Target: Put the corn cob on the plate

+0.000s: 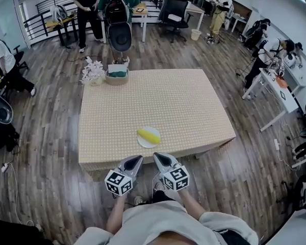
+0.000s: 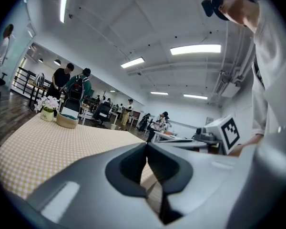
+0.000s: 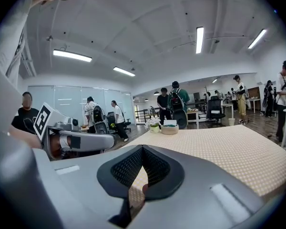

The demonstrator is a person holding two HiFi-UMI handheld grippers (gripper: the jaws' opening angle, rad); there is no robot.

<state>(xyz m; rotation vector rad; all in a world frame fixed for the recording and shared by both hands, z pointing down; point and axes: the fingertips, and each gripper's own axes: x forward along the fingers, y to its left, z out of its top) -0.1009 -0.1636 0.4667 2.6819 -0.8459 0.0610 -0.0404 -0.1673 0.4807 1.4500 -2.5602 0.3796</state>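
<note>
In a busy open office stands a cloth-covered table. The corn cob already lies on the white plate near the table's front edge. The left gripper and right gripper are clenched on nothing, just off that edge. The task looks finished.

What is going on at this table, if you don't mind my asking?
A person stands at the near edge of the table with a gripper in each hand. The corn cob lies on the white plate near that edge. The left gripper and the right gripper are both shut and empty, held close to the person's body, touching neither cob nor plate. A flower pot and a basket sit at the far left corner.
</note>
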